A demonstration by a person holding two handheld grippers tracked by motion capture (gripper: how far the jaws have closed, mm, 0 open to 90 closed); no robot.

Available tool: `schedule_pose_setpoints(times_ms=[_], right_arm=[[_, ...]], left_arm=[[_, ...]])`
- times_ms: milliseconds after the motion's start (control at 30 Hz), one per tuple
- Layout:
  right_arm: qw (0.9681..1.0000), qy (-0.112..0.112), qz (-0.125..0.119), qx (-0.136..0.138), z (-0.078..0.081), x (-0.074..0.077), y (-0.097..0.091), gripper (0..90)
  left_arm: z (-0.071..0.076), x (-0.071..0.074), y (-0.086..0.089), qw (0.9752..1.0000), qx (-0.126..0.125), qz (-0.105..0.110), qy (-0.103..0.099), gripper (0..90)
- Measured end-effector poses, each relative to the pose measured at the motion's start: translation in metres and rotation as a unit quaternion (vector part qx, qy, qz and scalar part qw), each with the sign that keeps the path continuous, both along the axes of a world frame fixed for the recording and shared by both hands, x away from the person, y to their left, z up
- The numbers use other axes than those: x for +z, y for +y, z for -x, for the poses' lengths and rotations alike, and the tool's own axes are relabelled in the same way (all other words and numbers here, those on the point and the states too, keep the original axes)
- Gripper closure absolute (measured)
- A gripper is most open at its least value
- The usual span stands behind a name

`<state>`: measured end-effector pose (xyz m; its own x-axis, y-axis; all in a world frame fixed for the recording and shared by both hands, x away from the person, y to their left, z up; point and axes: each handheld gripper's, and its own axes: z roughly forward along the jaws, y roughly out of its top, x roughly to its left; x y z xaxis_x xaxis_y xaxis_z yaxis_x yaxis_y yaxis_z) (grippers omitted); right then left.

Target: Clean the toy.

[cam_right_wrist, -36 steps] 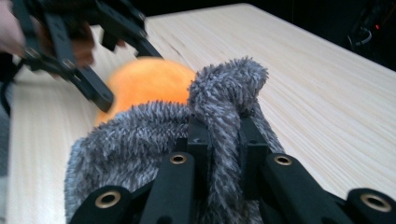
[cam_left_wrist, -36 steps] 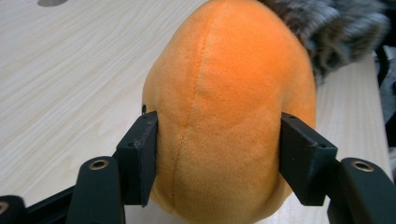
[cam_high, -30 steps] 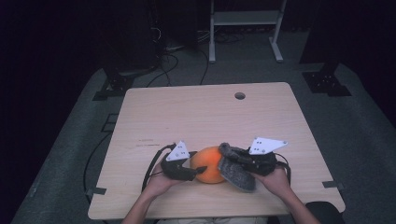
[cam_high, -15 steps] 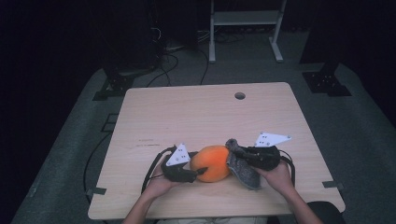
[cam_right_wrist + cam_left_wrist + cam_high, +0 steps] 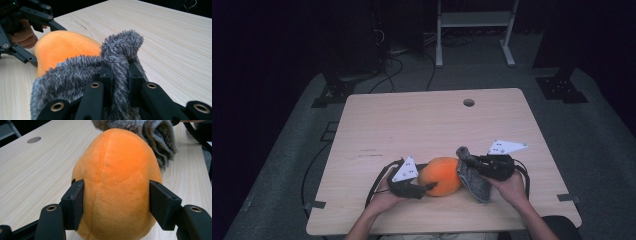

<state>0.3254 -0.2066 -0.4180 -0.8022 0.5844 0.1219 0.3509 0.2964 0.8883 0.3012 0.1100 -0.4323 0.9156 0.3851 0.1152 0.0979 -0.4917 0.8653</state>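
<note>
One orange plush ball (image 5: 440,175) sits near the table's (image 5: 422,125) front edge. The left gripper (image 5: 116,205) hugs it, its jaws just loosening. The right gripper (image 5: 119,72) pinches one grey furry cloth (image 5: 75,75) tight beside the ball.

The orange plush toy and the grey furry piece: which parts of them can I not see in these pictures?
- Orange plush toy: its underside, cut off by the bottom edge of the left gripper view.
- Grey furry piece: its lower part, hidden behind the right gripper in the right gripper view.
- Their join: in the high view, too small to tell.
</note>
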Motion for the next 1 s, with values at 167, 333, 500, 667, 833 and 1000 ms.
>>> schedule_pose_setpoints(times_ms=[167,333,500,667,833,1000], right_arm=[[0.9985,-0.021,-0.029,0.041,0.01,0.013,0.012,78.0],[0.9996,-0.011,0.017,0.02,0.004,0.004,0.011,78.1],[0.9996,-0.015,0.012,0.019,0.008,0.008,0.007,78.0],[0.9982,-0.03,0.006,0.052,0.015,0.011,0.021,77.8],[0.9993,-0.02,0.015,0.026,0.011,0.012,0.015,77.9],[0.9962,-0.052,0.016,0.068,0.023,0.018,0.033,77.7]], left_arm=[[0.002,0.0,-0.002,0.9999,-0.009,-0.004,-0.007,34.5],[0.002,0.001,-0.005,0.9999,-0.011,0.003,-0.005,34.0],[0.003,0.002,-0.007,0.9999,-0.011,-0.003,-0.01,33.6],[0.004,0.002,-0.008,0.9999,-0.006,-0.003,-0.009,34.0],[0.003,0.004,-0.01,0.9999,-0.005,-0.005,-0.007,33.6],[0.004,0.005,-0.013,0.9998,-0.001,-0.014,-0.013,33.7]])
